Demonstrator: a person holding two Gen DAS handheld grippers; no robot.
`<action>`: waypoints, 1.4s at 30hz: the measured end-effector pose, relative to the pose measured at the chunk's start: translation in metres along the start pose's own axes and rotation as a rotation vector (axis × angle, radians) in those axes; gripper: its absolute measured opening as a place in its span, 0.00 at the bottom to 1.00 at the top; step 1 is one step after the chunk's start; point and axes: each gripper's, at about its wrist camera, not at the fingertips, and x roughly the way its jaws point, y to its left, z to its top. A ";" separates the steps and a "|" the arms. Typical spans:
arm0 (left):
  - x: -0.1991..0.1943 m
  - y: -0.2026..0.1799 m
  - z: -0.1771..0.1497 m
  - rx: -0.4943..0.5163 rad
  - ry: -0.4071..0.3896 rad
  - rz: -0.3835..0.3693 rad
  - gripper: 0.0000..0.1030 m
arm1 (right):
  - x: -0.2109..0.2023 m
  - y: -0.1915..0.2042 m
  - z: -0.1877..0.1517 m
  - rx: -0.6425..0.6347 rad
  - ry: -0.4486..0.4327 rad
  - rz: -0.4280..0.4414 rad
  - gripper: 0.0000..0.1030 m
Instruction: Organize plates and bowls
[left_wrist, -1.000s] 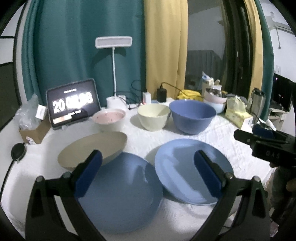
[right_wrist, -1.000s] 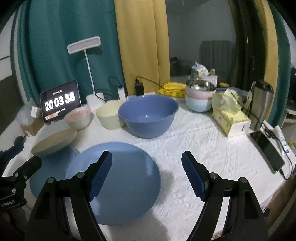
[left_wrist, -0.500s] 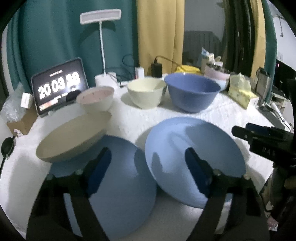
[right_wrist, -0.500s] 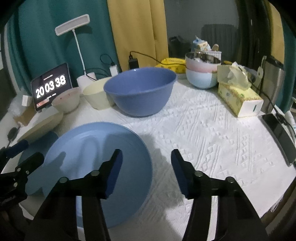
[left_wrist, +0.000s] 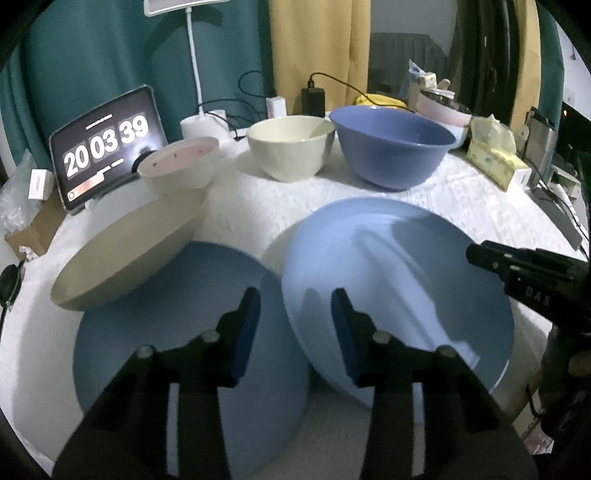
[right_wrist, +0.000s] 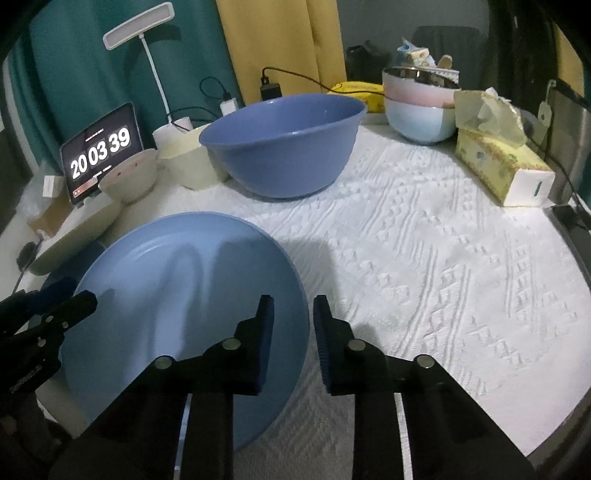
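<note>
Between both tools: pale plate (left_wrist: 399, 280), each straddling an opposite rim | left tool (left_wrist: 293, 325), right tool (right_wrist: 293, 325): jaws closing, not yet gripping | likely two-sided lift toward dark plate (left_wrist: 177, 325) beside it

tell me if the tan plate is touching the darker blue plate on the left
Touching. The left wrist view shows the tan plate tilted, its lower edge resting on the darker blue plate.
</note>
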 end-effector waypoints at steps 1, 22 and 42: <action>0.001 0.000 0.000 0.002 0.003 -0.003 0.34 | 0.001 0.001 -0.001 -0.003 0.002 -0.001 0.19; 0.013 -0.023 0.010 0.056 0.018 -0.050 0.28 | -0.008 -0.021 0.013 0.017 -0.029 -0.059 0.09; 0.010 -0.020 0.018 0.054 0.018 -0.088 0.31 | -0.013 -0.029 0.029 0.011 -0.052 -0.166 0.09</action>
